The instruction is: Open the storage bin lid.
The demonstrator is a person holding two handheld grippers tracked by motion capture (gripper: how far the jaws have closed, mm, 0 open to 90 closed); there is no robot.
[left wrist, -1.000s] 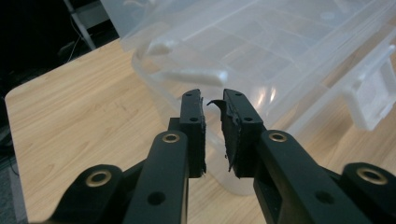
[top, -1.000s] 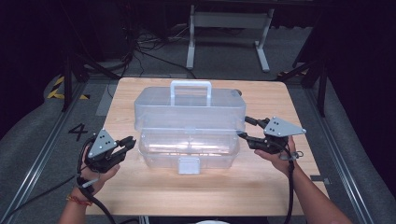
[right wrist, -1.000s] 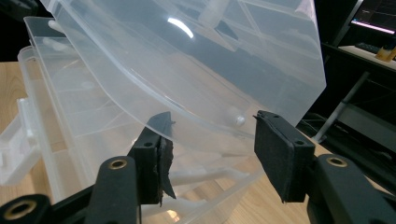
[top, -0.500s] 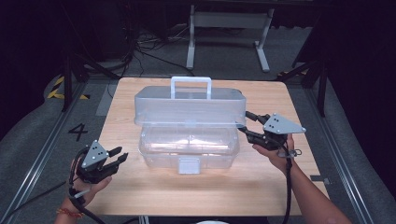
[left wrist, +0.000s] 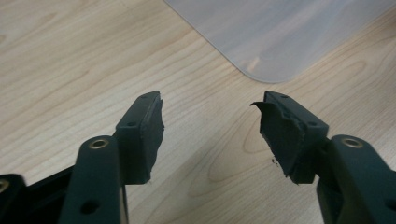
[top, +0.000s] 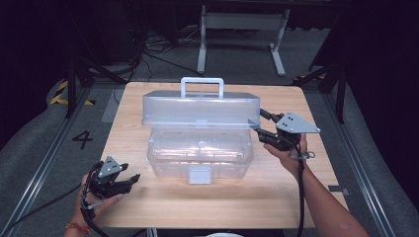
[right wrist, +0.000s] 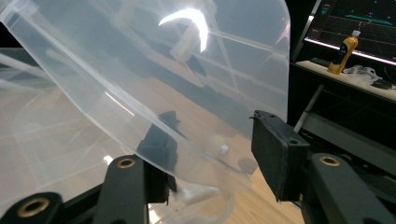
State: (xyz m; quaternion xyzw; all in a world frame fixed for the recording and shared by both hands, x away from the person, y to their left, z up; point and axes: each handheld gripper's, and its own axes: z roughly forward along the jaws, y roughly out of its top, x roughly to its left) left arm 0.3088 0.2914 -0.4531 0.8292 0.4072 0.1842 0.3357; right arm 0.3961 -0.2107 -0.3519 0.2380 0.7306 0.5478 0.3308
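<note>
At the near left corner of the wooden table (top: 163,202), the left gripper (top: 129,180) sits low in the person's hand, just over the tabletop and well apart from the box. Its jaws have just been opening and now stand spread with only bare wood between them; in the left gripper view the left gripper (left wrist: 210,126) looks down on the grain, with a rounded corner of clear plastic lying beyond the fingertips. Farther in, at the middle of the table, stands the clear plastic storage box (top: 200,153), its base open to the top and a pale latch tab on its front wall facing the person. Above and behind the base the lid (top: 200,111) is raised and tilted back, its white handle (top: 201,86) at the far edge. At the lid's right end is the right gripper (top: 261,123), reaching in from the right. In the right gripper view the right gripper (right wrist: 212,149) has the lid's edge running between its jaws: one pad lies behind the clear plastic, while the other pad (right wrist: 275,149) stands clear of it, so the jaws straddle the lid (right wrist: 154,74) without pinching it. Beyond the table are a dark floor and a metal stand (top: 242,29).
</note>
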